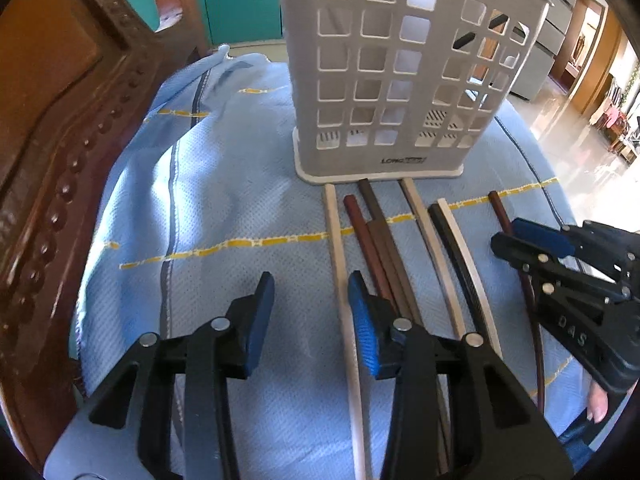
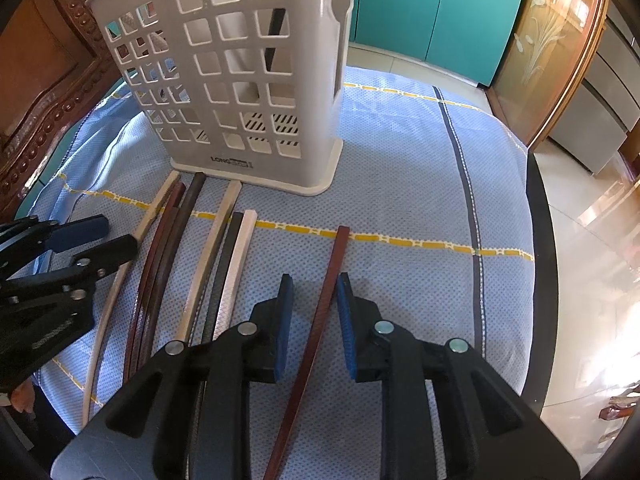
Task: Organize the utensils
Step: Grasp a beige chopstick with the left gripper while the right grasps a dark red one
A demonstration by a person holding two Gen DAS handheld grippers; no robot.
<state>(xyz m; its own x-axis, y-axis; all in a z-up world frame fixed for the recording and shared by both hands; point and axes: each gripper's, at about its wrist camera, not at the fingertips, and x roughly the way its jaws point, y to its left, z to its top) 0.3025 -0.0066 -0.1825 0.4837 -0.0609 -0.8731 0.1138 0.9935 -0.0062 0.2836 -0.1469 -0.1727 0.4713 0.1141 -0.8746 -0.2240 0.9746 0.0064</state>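
A grey lattice utensil holder (image 1: 400, 80) stands upright on the blue cloth, also in the right wrist view (image 2: 240, 80), with a dark stick (image 2: 274, 40) inside it. Several chopsticks, cream, brown and black, lie side by side in front of it (image 1: 384, 248) (image 2: 192, 248). One red-brown chopstick (image 2: 320, 312) lies apart to the right, between the fingers of my open right gripper (image 2: 312, 292), which do not touch it. My left gripper (image 1: 310, 292) is open and empty, just left of the cream chopstick (image 1: 338, 248). The right gripper also shows in the left wrist view (image 1: 520, 236).
The blue cloth (image 2: 420, 160) covers a round table with a dark edge (image 2: 540, 240). A carved wooden chair back (image 1: 60, 140) stands close on the left. Teal cabinets (image 2: 440, 12) are behind.
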